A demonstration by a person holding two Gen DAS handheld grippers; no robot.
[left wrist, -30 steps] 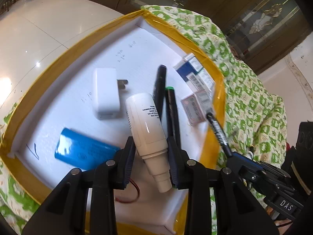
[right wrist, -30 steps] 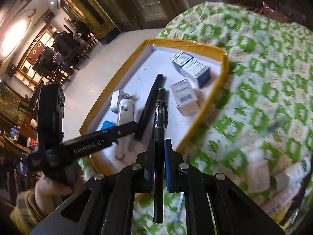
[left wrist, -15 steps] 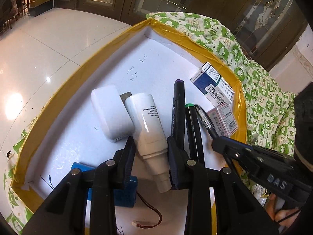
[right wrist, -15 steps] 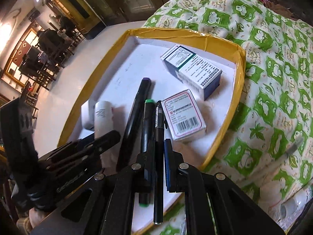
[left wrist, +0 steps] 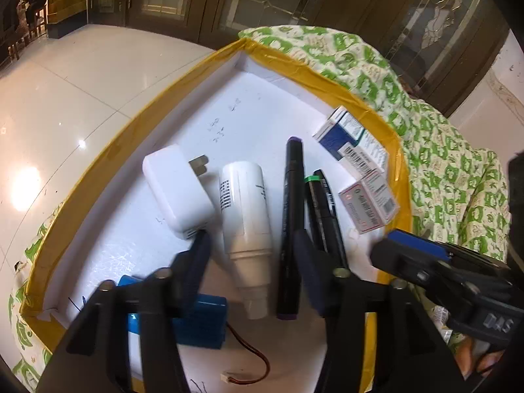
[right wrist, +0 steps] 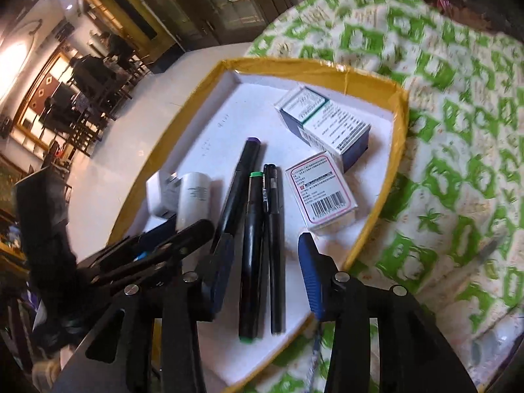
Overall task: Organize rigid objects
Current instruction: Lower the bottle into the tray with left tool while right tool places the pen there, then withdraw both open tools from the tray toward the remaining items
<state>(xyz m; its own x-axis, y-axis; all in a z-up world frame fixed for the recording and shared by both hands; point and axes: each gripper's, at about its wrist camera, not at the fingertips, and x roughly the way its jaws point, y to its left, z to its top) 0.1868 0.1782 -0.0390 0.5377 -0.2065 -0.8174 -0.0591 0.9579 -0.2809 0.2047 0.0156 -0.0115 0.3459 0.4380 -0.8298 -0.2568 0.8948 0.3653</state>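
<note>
The green-and-white patterned cloth [right wrist: 458, 150] covers the table and carries a shallow white tray with a yellow taped rim [left wrist: 108, 150]. Everything sorted so far lies inside that tray.

Of the two tools, the left tool [left wrist: 250, 255] hangs over the near part of the tray. Its jaws have just been opening and now stand apart, clear of the white bottle [left wrist: 245, 209], which lies flat on the tray floor between them, its narrow neck toward the camera. The right tool [right wrist: 267, 262] sits over the tray's near edge; its jaws have also just been opening, and the thin black pen [right wrist: 274, 245] lies loose on the tray between them, touched by neither pad.

A white plug adapter [left wrist: 177, 190] lies just left of the bottle, its prongs pointing away. A blue battery pack [left wrist: 199, 321] with a red wire sits at the near edge, partly hidden behind the left tool's finger. At the far right corner rests a blue-and-white box [right wrist: 324, 124], and near it a smaller pink-edged box with a barcode [right wrist: 321, 193].

Right of the bottle lie three pens side by side: a purple-capped marker [right wrist: 239, 180], a green-capped marker [right wrist: 250, 249], and the thin black pen touching it.
</note>
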